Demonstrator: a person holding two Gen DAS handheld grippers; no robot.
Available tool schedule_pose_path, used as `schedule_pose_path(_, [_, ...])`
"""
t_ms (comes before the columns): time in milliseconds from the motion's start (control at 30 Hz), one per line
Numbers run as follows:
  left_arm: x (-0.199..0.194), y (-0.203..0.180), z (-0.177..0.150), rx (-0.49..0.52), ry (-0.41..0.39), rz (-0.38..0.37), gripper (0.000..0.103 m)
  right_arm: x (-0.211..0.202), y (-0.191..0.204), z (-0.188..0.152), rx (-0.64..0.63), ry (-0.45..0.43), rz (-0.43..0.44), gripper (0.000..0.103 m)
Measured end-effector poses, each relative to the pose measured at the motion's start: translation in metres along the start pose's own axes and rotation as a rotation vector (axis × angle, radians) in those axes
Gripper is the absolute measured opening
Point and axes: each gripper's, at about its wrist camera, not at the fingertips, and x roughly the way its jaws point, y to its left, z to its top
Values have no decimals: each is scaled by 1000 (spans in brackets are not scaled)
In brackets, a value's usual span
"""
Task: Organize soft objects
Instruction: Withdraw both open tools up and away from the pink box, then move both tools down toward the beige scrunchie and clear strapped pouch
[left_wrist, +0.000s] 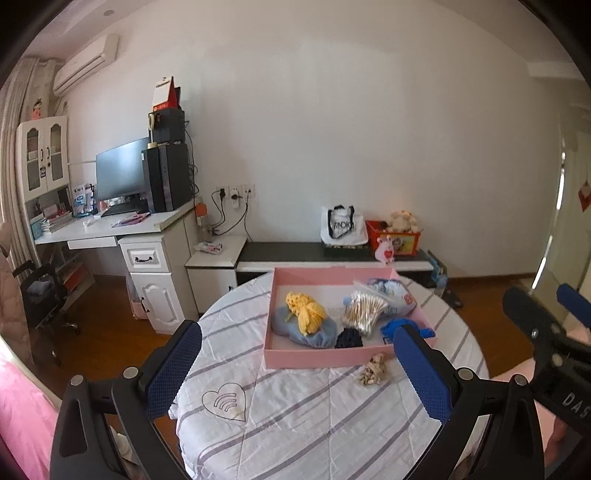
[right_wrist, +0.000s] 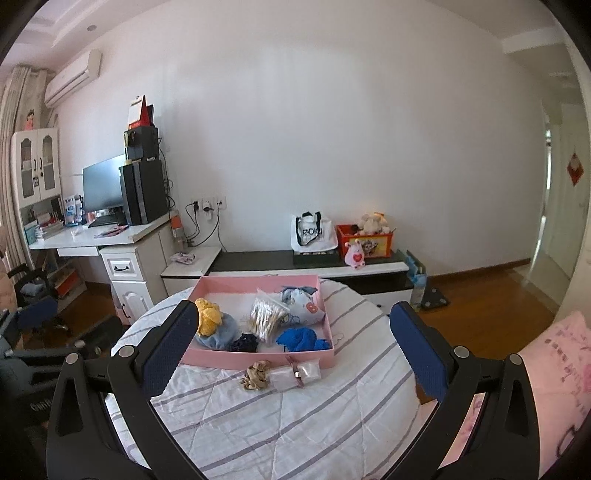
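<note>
Grippers, left (left_wrist: 297, 373) and right (right_wrist: 293, 354), both spread and empty above bare striped cloth (right_wrist: 295, 424); pink box (right_wrist: 258, 360) at twelve o'clock, beige scrunchie (right_wrist: 255, 376) touching its near edge.

One pink box (right_wrist: 258, 360) — two scrunchies (right_wrist: 254, 375) — two grippers (right_wrist: 295, 354)

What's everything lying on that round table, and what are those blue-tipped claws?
Tray: one, pink, on the striped tablecloth.
Knitted piece: one, yellow, in tray, left, atop a pale blue cloth.
Cotton swabs bag: one, clear, tray centre.
Printed pouch: one, light blue, tray back right.
Knit item: one, bright blue, tray front right.
Dark scrunchie: one, navy, tray front.
Beige scrunchie: one, on cloth before tray.
Clear pouch: one, beside it.
Left gripper: open, empty.
Right gripper: open, empty.
</note>
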Motion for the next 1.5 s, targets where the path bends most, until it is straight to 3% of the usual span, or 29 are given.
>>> schedule_pose_path(467, [-17,1,-6,-18,-62,13,103,-14,5,3,-23,-33,19,103])
schedule_pose_path(1500, [-4,0,-12,-15,-33,18,103,-7,3,1,-23,-4,21,103])
